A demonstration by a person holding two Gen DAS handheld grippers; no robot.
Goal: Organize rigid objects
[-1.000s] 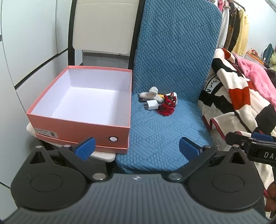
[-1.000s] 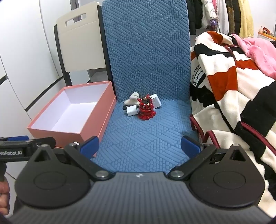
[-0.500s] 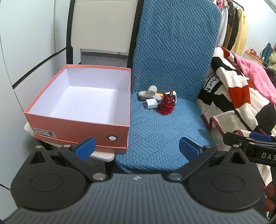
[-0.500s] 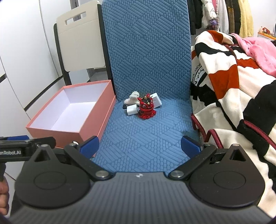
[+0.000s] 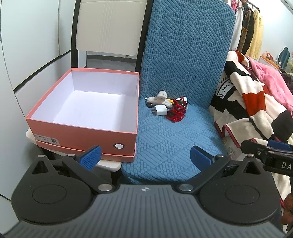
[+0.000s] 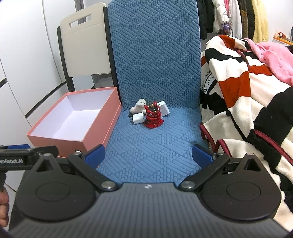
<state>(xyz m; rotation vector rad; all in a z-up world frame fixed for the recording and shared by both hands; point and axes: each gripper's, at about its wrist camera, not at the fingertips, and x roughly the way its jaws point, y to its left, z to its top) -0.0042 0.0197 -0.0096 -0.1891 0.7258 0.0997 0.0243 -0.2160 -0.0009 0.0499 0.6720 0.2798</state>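
Observation:
A small pile lies at the back of the blue chair seat [image 5: 170, 142] [image 6: 146, 146]: a red lion figurine [image 5: 177, 111] [image 6: 153, 116], a white charger plug [image 5: 160, 110] [image 6: 138, 118], a white fluffy toy [image 5: 159, 97] [image 6: 138, 107], a white block [image 6: 163, 109] and a dark item under them. An empty salmon-pink box [image 5: 82, 126] [image 6: 73, 142] with a white inside stands left of the seat. My left gripper [image 5: 145, 158] is open over the seat's front edge. My right gripper [image 6: 148, 155] is open too, well short of the pile. Both hold nothing.
The box rests on a cream chair [image 5: 108, 25] [image 6: 82, 49] against a white wall. A striped red, black and cream blanket [image 5: 252, 102] [image 6: 247, 95] and a pink one [image 6: 271, 53] are piled right of the seat. Clothes [image 6: 228, 16] hang behind.
Both grippers have drifted slightly, the right one a little closer to the seat; the left view has shifted so the box sits more central. Nothing was grasped or moved.

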